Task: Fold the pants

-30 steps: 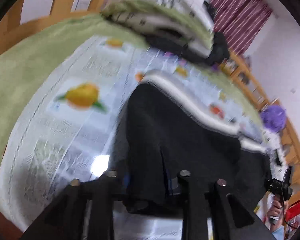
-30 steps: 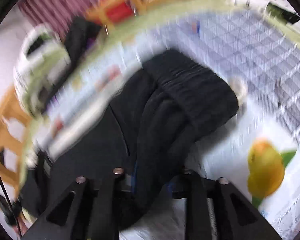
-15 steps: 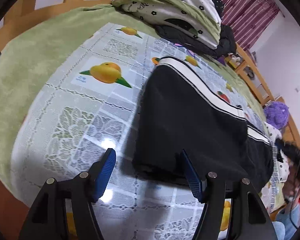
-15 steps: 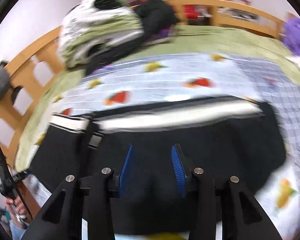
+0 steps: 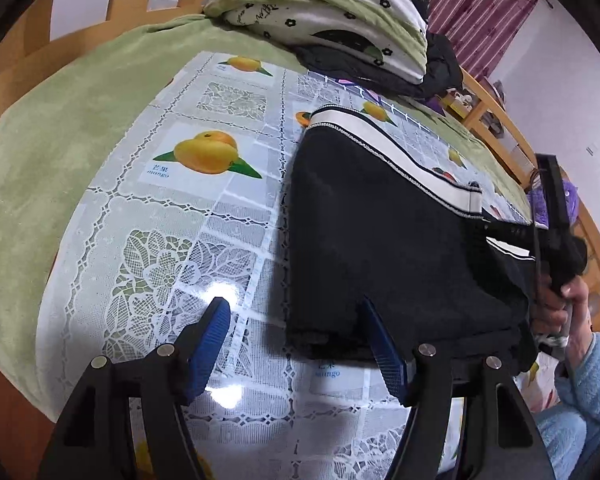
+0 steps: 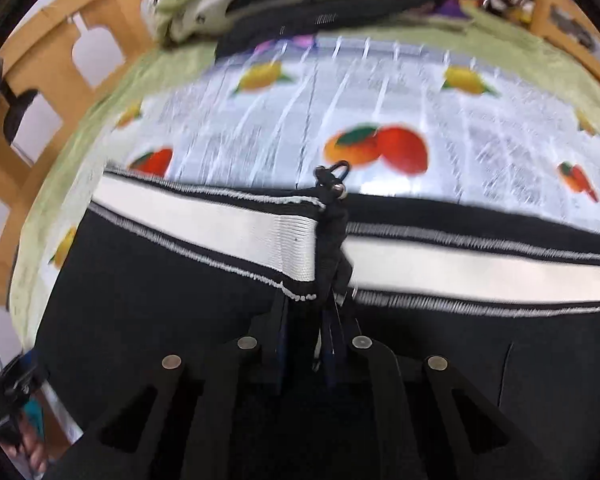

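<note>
My black pants (image 5: 384,236) lie folded flat on the fruit tablecloth (image 5: 204,208), w/ the white stripe (image 6: 228,224) along the far edge, away from me. My left gripper (image 5: 294,344) is spread wide w/ nothing pinched, its right finger resting on the near left corner of the pants. My right gripper (image 6: 306,320) just squeezed in and is pinching the pants right by the stripe.

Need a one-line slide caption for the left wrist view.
Left tongs open over the fruit-print tablecloth, straddling the near corner of the folded black pants.
</note>
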Demonstrator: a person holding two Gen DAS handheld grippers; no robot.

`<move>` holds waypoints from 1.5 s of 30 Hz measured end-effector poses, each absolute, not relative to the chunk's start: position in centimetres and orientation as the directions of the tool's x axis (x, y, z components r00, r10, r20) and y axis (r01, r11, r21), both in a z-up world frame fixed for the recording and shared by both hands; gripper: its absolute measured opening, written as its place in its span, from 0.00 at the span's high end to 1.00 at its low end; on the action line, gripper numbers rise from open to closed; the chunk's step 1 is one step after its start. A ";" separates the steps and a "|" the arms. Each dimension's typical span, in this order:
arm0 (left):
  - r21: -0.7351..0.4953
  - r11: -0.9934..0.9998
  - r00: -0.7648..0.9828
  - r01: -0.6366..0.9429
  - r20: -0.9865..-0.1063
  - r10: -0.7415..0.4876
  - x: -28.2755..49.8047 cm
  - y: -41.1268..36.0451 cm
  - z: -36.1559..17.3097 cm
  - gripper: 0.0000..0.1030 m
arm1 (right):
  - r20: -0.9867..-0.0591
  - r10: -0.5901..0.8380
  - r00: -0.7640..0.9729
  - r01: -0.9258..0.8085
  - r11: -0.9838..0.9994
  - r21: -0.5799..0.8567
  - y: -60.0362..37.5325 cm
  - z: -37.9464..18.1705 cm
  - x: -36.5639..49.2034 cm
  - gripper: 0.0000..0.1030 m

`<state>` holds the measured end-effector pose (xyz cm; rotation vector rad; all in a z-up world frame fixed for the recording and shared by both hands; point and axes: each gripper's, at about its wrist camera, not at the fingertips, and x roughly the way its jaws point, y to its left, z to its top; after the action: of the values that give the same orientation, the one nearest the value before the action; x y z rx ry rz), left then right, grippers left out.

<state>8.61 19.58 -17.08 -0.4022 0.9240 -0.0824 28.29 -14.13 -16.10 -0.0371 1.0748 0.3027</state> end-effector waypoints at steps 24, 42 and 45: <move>-0.345 0.933 0.631 -0.104 -0.748 -0.207 12.9 14.0 -10.0 0.83 | -0.807 0.124 0.578 -0.026 0.991 0.134 -26.8 -10.6 13.1 0.66; -0.192 0.976 0.636 0.098 -0.743 -0.210 13.4 -10.3 -4.8 0.84 | -0.756 0.049 0.653 0.172 0.962 0.210 -42.1 -12.8 11.1 0.66; -0.205 0.969 0.599 0.137 -0.762 -0.246 13.5 -14.0 -6.9 0.84 | -0.760 0.039 0.649 0.196 0.957 0.216 -43.8 -13.4 10.0 0.66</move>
<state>13.53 -14.00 -6.87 -0.1301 0.9018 -0.2232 10.00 -43.79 -13.38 0.2915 0.8627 -0.0908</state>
